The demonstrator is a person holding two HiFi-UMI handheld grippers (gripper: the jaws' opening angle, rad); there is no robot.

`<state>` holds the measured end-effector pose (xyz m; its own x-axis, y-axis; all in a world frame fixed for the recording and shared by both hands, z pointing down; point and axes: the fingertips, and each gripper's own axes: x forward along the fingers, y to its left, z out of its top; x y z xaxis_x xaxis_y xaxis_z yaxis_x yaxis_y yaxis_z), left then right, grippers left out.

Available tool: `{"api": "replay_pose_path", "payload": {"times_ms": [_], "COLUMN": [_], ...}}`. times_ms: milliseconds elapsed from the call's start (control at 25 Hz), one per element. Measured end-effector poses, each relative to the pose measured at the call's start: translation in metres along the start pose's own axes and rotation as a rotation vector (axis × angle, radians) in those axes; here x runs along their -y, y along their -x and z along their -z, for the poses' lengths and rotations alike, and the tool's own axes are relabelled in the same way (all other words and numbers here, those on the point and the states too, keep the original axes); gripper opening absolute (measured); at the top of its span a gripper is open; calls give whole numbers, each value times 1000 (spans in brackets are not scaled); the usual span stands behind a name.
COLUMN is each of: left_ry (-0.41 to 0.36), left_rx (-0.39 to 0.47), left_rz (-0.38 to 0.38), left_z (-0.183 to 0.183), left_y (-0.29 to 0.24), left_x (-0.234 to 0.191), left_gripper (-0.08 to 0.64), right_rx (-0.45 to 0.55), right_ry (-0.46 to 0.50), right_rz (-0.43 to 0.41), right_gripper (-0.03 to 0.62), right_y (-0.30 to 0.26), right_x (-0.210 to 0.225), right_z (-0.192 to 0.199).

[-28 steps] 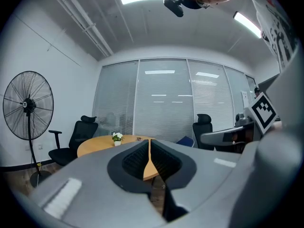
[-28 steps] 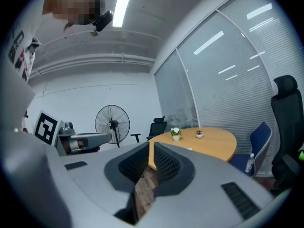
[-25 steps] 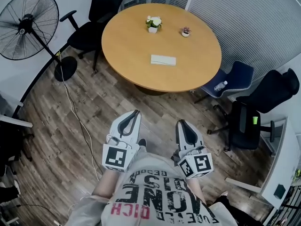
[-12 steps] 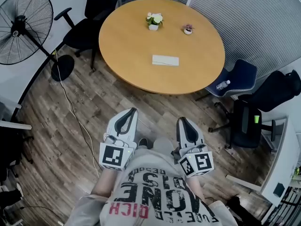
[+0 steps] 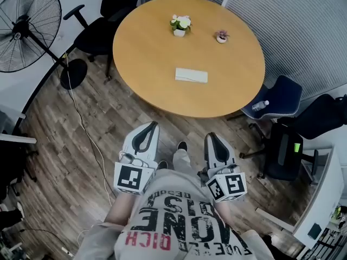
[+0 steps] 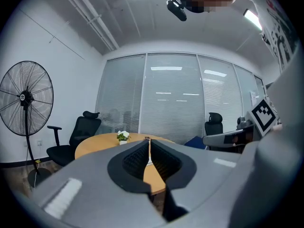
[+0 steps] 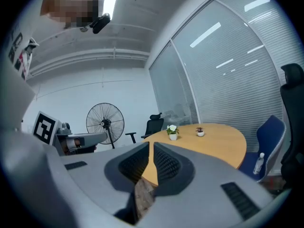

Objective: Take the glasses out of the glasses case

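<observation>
One round tan wooden table stands ahead, nearer than a second ago. My two grippers, left gripper and right gripper, point roughly level at it, jaws pressed together on nothing. One flat white glasses case lies toward the table's near edge, and two small potted plants sit by its far edge.

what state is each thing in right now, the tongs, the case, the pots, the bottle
left tongs: shut, empty
right tongs: shut, empty
glasses case: closed, lying flat on the table, untouched
flower pot: upright
small pot: upright
bottle: lying on its side on the blue chair
</observation>
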<state>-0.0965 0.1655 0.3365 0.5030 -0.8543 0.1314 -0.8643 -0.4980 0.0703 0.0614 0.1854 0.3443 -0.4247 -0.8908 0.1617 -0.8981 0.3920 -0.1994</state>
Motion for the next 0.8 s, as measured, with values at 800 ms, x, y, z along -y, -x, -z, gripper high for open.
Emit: {"api": "replay_pose_path", "payload": {"times_ms": [800], "left_ry": [-11], "left_rx": [55], "left_rz": [-195], "left_z": [-20], "left_y": [-100], "left_x": [-2], "left_gripper": [17], "right_rx": [-39], "right_ry": [7], "right_rz": [-134], "right_gripper": [19], "right_y": [-75], "right_x": [111], "right_z": [-22]}}
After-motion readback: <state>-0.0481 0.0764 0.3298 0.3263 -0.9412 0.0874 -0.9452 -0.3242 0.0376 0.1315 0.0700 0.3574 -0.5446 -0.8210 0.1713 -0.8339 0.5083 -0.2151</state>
